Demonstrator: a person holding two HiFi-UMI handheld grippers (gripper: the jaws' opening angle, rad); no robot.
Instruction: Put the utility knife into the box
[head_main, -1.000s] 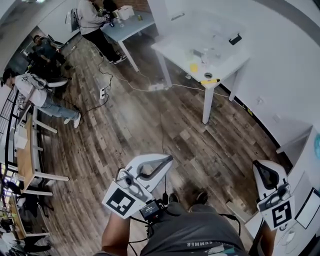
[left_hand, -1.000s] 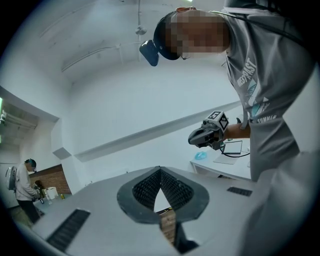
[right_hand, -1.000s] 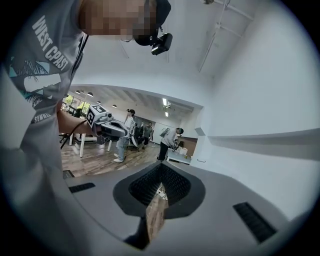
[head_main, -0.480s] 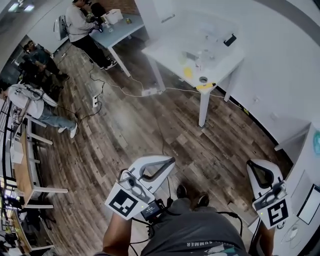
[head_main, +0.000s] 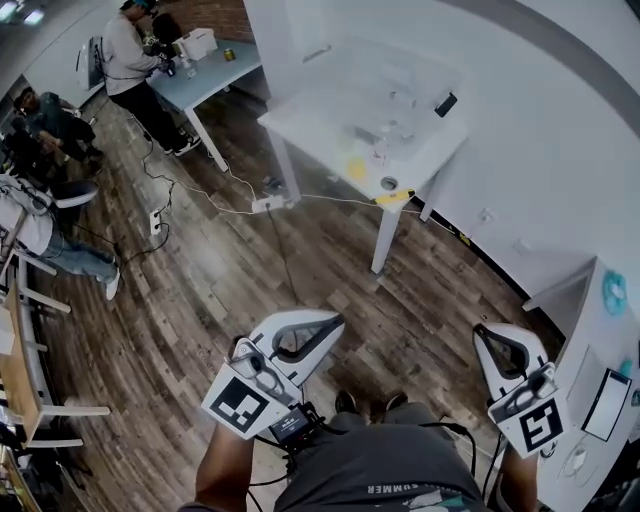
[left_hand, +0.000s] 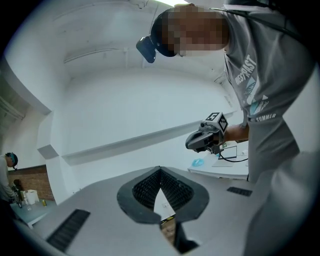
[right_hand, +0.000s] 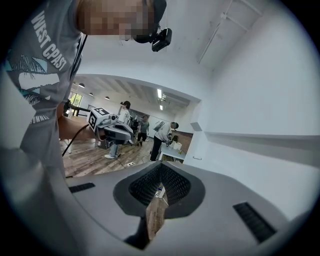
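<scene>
While the head camera has swung since a second ago, the head view now sets the white table (head_main: 330, 112) further left, well ahead of both grippers. The small items on it are too tiny to pick out a utility knife. The left gripper (head_main: 338, 318) and right gripper (head_main: 479, 331) hang low by the person's body. In the left gripper view the jaws are clenched together, tips meeting, nothing held. In the right gripper view the jaws are likewise clenched and empty, with wooden floor (right_hand: 90, 156) beyond them.

Bright even indoor light; strong fisheye warp, dark vignetted corners.
</scene>
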